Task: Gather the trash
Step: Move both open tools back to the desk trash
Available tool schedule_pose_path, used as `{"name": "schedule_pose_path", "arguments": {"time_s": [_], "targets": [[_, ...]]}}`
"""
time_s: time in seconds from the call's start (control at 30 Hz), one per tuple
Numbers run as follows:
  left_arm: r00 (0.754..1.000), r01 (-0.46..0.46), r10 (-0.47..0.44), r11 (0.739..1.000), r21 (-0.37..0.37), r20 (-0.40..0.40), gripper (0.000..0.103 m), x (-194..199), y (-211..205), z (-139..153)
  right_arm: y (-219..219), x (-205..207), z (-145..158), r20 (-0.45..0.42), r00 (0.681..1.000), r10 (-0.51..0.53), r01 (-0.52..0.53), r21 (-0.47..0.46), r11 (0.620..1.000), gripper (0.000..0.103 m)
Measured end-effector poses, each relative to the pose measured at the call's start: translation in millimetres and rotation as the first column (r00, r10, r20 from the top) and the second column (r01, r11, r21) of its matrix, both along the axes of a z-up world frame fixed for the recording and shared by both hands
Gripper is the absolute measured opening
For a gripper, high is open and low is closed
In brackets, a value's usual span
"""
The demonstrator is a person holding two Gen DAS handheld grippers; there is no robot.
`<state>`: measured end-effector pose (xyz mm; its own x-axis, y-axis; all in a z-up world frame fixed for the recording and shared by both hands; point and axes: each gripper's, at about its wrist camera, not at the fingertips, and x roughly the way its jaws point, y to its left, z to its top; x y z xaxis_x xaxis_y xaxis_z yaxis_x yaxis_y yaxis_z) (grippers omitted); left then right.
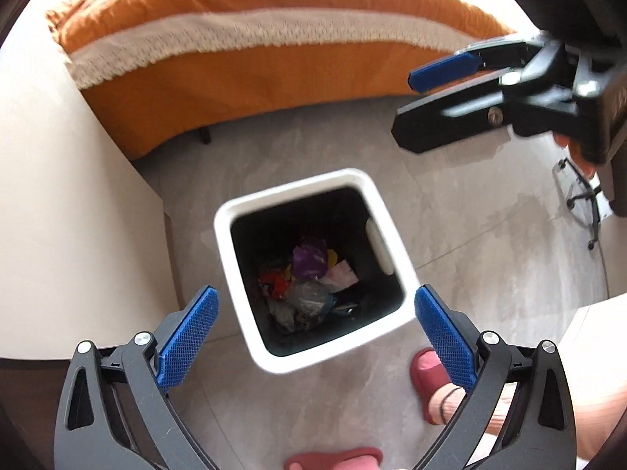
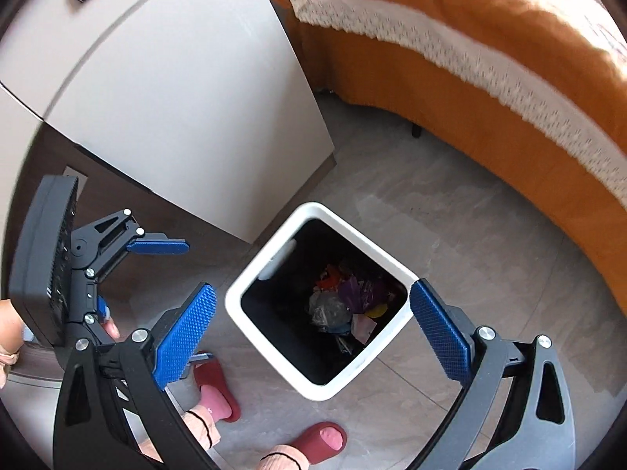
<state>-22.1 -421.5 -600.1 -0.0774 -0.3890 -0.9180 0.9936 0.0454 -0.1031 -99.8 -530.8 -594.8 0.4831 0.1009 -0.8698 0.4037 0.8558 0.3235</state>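
Both tongs hang wide open over the bin, nothing between either pair of jaws: the left gripper (image 1: 315, 305) spreads its blue pads either side of the opening in its own view, and the right gripper (image 2: 313, 305) does the same from its side. Going left to right in the left wrist view, the pale cabinet (image 1: 70, 211) fills the near left, then the white trash bin (image 1: 298, 192) stands on the grey floor (image 1: 470, 211) just beside it, and beyond it runs the orange bedspread (image 1: 243, 78) with its lace band. Inside the bin, crumpled trash (image 1: 309, 274) lies at the bottom: a purple wrapper, something red, a grey wad, a pale scrap. Red slippers (image 2: 325, 440) show at the bin's near side, so the person stands right over it. My read: the trash is already in the bin, and the step now is probably to take hold of the bin itself or its dark liner. To do that well, each gripper should come down on opposite sides of the white rim, pads square to the wall, close evenly, and lift level so nothing tips out. Watch the cabinet on the left; it leaves little room.
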Motion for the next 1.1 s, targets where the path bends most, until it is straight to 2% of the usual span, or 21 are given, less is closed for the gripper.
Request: {"name": "schedule_pose_path", "arguments": {"time_s": [0.07,0.17,0.3,0.5,0.57,0.73,0.9,1.03,1.1], "targets": [[1.0,-0.017,0.017,1.0,-0.024,0.008,0.098,1.4,4.8,31.2,1.6,-1.4,19.7,0.002,1.0,-0.001,0.001,-0.011,1.0,0.099],[0.999,-0.048,0.049,0.998,-0.051,0.01,0.098,2.7,14.0,75.1,12.9,-5.5,74.4,0.027,1.0,-0.012,0.013,-0.024,1.0,0.099],[0.992,-0.113,0.118,0.989,-0.101,0.048,0.098,4.8,34.4,149.5,29.5,-11.2,149.6,0.087,0.996,-0.026,0.03,-0.047,0.998,0.099],[0.975,-0.22,0.222,0.956,-0.192,-0.012,0.098,10.4,74.6,249.2,61.3,-13.1,261.9,0.21,0.978,-0.007,0.029,-0.101,0.994,0.099],[0.969,-0.241,0.248,0.945,-0.221,0.004,0.098,7.4,89.1,278.6,73.0,-11.3,295.1,0.247,0.969,0.01,0.024,-0.131,0.991,0.099],[0.951,-0.295,0.309,0.915,-0.277,0.006,0.098,8.8,123.8,331.6,101.5,1.1,354.6,0.332,0.94,0.074,-0.015,-0.177,0.984,0.099],[0.908,-0.381,0.416,0.871,-0.311,0.053,0.098,29.9,165.8,368.4,132.0,23.9,394.9,0.397,0.903,0.162,-0.082,-0.211,0.974,0.099],[0.854,-0.475,0.519,0.807,-0.35,0.037,0.098,55.9,211.9,393.4,162.1,59.5,415.1,0.412,0.874,0.257,-0.163,-0.25,0.955,0.099],[0.814,-0.529,0.579,0.771,-0.356,0.045,0.098,72.0,239.6,405.6,179.8,78.5,425.9,0.435,0.847,0.306,-0.2,-0.274,0.941,0.099]]}}
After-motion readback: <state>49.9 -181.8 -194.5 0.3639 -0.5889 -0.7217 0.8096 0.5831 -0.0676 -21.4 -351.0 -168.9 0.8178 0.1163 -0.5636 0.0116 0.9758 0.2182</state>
